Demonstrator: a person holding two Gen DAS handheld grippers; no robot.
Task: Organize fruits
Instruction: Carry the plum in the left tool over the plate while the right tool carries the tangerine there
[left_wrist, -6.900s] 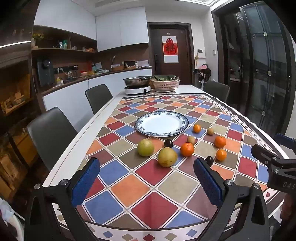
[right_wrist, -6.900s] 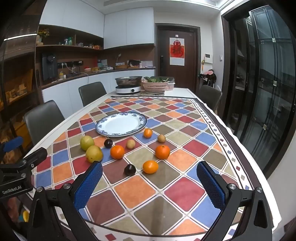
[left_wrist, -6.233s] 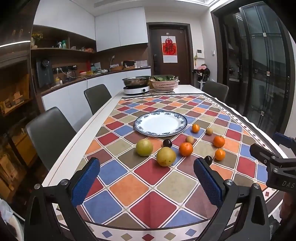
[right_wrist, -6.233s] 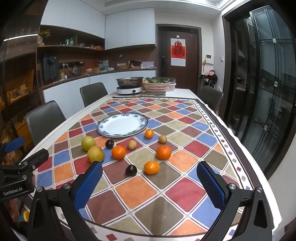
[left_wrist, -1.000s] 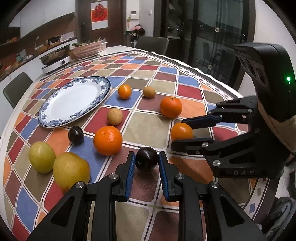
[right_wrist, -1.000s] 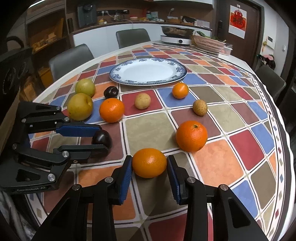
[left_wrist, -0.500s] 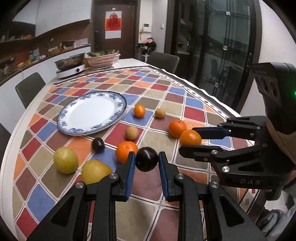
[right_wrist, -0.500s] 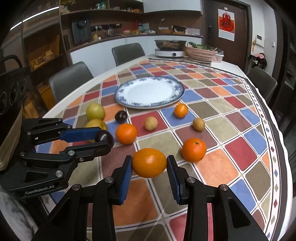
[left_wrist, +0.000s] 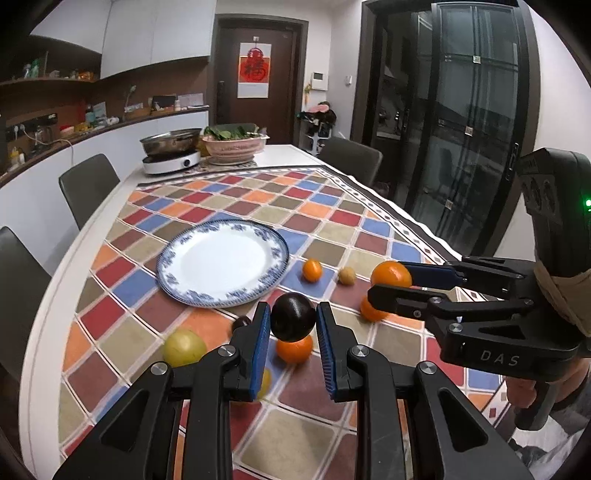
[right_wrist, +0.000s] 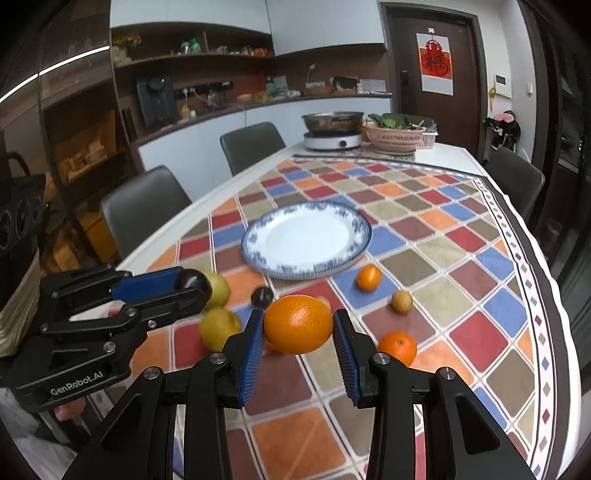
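Fruit is being held aloft in both grippers above the chequered worktop (left_wrist: 332, 221). A dark plum (left_wrist: 293, 322) is being clenched between the jaws of the left gripper (left_wrist: 291, 334), angled downward toward the blue-rimmed plate (left_wrist: 280, 251). An orange (right_wrist: 298, 324) is being gripped by the jaws of the right gripper (right_wrist: 298, 345), likewise tilted down, just beside the left one. Other fruits are lying scattered on the worktop below.

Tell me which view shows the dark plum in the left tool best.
The left wrist view: the dark plum sits centred and sharp between the left tool pads, clear of the table. The right wrist view shows only its rounded end at the frame's left, partly hidden by the fingers.
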